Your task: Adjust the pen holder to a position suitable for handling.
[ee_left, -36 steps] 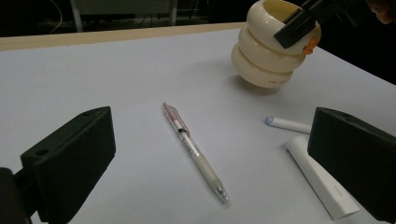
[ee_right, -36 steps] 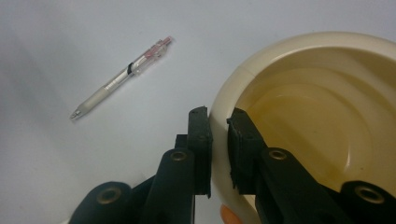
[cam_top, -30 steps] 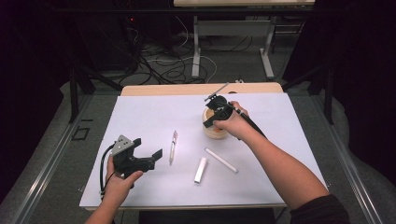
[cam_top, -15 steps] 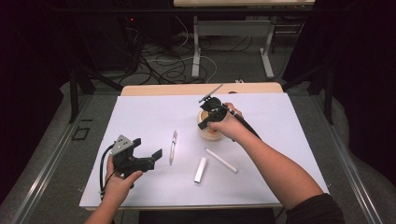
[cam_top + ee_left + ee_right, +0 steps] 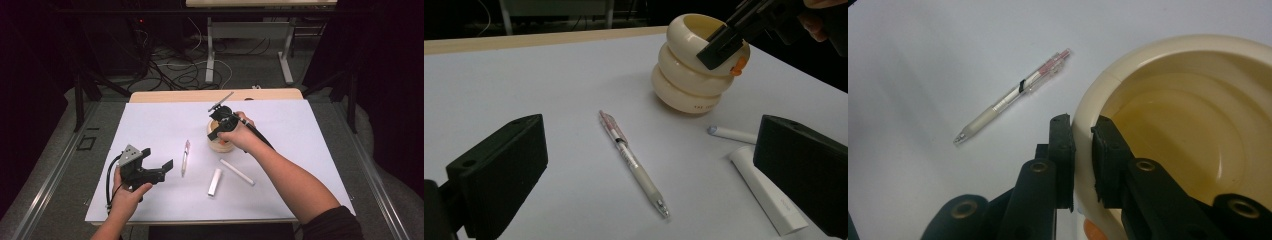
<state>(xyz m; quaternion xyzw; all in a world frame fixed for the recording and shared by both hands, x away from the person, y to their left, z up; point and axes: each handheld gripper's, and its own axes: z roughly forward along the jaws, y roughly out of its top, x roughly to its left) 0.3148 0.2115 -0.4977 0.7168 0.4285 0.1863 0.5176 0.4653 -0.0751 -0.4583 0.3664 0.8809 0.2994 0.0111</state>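
A cream ribbed cup (image 5: 220, 143) stands at the middle of the white table sheet (image 5: 310, 130), leaning slightly. My right gripper (image 5: 215, 133) is shut on its rim: in the right gripper view the cup wall (image 5: 1173, 125) sits pinched between the gripper's (image 5: 1082, 131) two black jaws. A clear pen (image 5: 185, 156) with a pink end lies left of the cup. At the lower left, my left gripper (image 5: 158, 159) is held open above the sheet, pointing toward the pen (image 5: 631, 161) and the cup (image 5: 686, 75), touching neither.
A thin white stick (image 5: 237, 171) and a short white block (image 5: 215, 181) lie in front of the cup. The table's wooden far edge (image 5: 200, 95) runs behind the sheet. Cables and desk legs lie on the dark floor beyond.
My right gripper has shifted a little to the left with the cup's rim in its jaws. The left gripper has stayed where it was.
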